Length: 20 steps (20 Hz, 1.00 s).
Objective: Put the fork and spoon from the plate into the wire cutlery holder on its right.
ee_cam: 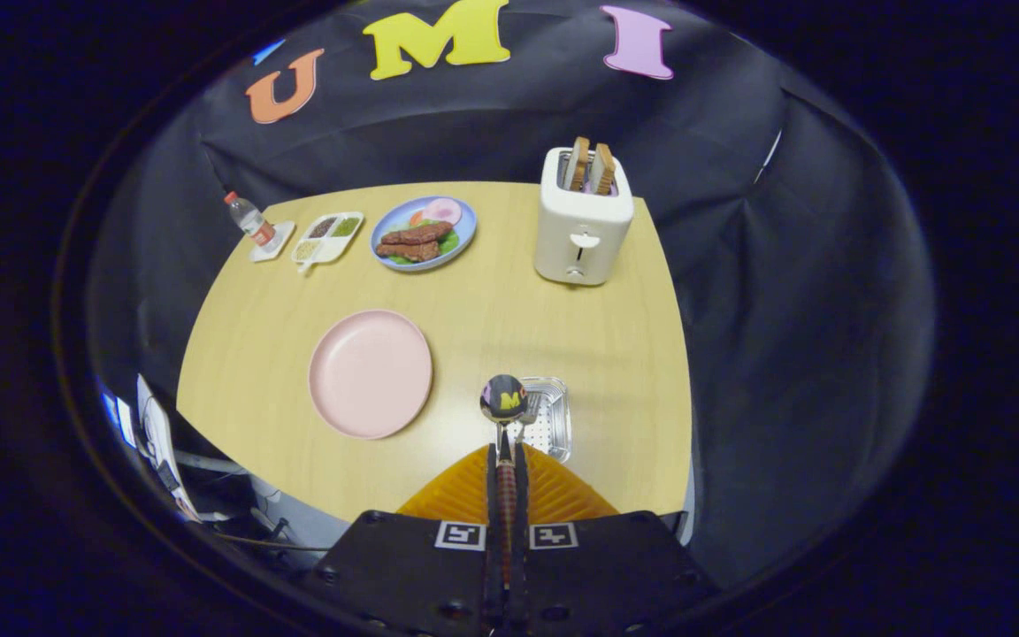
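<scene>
A: Closest in, the gripper point(506, 469) is clamped tight on the spoon point(503, 400), both fingers point(474, 487) pressing the handle, bowl pointing straight ahead.

B: And where is that bowl sitting?

A: Held up above the near left corner of the wire cutlery holder point(550, 425), just ahead of the fingertips. There's a fork point(527, 409) head poking up beside the spoon; looks like it's already in the holder, though I can't be sure from here.

B: How's the spoon going to behave?

A: I'd say light, stiff and slick, polished metal. Gripped on the narrow handle like this it could swivel, so a hold near mid-handle is the sensible one. It won't break, but it may clatter or bounce off the wire rim if let go early.

B: The plate?

A: The pink plate point(371, 373) lies left of the holder, bare, nothing on it. So my read: this is the last item to go in.

B: Further out?

A: A white toaster point(582, 228) with bread slices, a blue plate of food point(424, 234), a sectioned tray point(328, 237) and a small bottle point(249, 218) along the far side of the surface point(492, 310).
</scene>
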### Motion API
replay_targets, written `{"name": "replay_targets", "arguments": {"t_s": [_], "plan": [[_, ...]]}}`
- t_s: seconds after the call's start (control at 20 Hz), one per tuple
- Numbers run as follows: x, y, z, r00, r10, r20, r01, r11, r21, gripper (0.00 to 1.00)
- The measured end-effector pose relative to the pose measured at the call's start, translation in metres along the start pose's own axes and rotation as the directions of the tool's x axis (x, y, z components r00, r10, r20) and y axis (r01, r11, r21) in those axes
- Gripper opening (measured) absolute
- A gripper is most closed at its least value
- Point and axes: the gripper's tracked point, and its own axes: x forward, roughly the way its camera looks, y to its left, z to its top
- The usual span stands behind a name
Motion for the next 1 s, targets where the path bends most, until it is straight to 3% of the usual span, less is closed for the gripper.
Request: {"name": "replay_targets", "arguments": {"t_s": [0.35,0.7,1.0], "plan": [[0.034,-0.014,-0.015,0.987,0.063,-0.145,-0.060,0.998,0.024,0.03],[0.091,-0.027,-0.020,0.970,0.037,-0.242,-0.022,0.998,0.065,0.03],[0.111,-0.023,-0.017,0.976,0.006,-0.220,0.015,0.996,0.093,0.04]]}}
